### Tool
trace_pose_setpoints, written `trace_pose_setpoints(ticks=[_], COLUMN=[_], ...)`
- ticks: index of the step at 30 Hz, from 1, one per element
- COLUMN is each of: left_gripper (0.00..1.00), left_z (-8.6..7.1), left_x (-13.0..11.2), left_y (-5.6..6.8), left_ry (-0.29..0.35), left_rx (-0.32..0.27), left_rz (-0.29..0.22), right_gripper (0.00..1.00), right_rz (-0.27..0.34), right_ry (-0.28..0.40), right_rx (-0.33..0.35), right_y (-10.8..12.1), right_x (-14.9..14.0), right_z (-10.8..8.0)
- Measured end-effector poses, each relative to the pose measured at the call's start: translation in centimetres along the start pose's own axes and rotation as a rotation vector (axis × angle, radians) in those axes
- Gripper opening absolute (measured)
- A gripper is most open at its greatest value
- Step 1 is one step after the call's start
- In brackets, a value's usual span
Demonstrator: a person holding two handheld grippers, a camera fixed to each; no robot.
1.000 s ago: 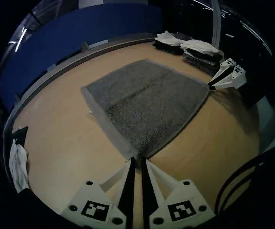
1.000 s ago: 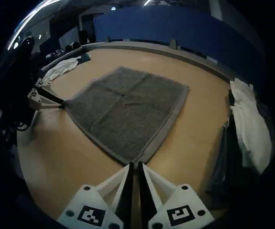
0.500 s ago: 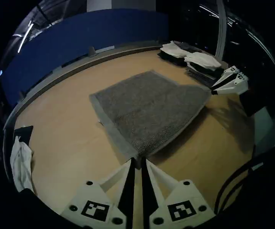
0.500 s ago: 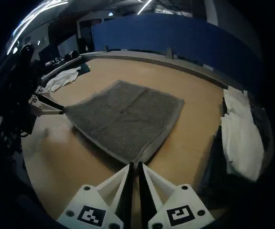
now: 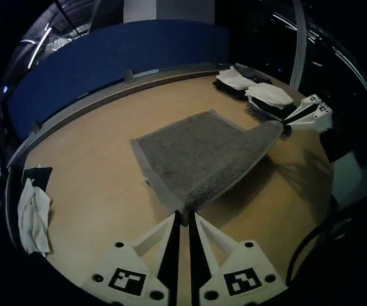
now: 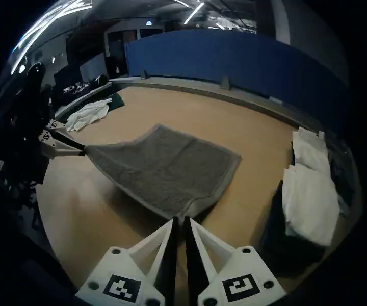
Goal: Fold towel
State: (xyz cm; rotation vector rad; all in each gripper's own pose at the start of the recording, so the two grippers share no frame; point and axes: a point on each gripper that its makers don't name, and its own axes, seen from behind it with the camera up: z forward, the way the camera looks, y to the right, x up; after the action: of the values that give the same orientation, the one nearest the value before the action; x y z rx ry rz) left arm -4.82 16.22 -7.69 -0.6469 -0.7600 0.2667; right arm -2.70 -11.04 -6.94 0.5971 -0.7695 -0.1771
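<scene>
Hold the towel [image 5: 204,153] by its near corners, each clamped tight in left gripper [image 5: 184,218] and right gripper [image 6: 179,220] (seemingly soft, light, sagging limply between).

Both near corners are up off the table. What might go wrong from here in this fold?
1. The left tool and right tool each pinch just a corner tip of the towel; a tip may slip out as the sagging edge is carried over.
2. The far half lies on the table; pulling could drag it and skew the fold.
3. The folded stack sits close beside the right tool and might get bumped.
</scene>
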Motion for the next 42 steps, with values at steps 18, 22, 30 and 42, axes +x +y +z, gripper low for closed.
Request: trace_pose_setpoints(ticks=[18,22,30,42], left_gripper=[0.11,0.11,0.11,0.11], left_z=[-2.9,-3.4,-3.8,-4.4], left_x=[0.9,1.0,1.1,1.5], left_y=[0.7,1.0,1.4,1.5], left_ry=[0.006,0.007,0.003,0.009], left_rx=[0.022,0.023,0.026,0.03], left_rz=[-0.037,-0.044,-0.064,-0.055], right_gripper=[0.09,0.09,0.09,0.09], right_rz=[0.013,0.018,0.019,0.019], right_ry=[0.013,0.02,0.02,0.022], right_rx=[0.011,0.01,0.009,0.005], right_y=[-0.9,-0.9,-1.0,-1.2], right_x=[1.7,2.1,2.3,2.5], right_z=[-3.3,-3.8,-4.3,-4.9])
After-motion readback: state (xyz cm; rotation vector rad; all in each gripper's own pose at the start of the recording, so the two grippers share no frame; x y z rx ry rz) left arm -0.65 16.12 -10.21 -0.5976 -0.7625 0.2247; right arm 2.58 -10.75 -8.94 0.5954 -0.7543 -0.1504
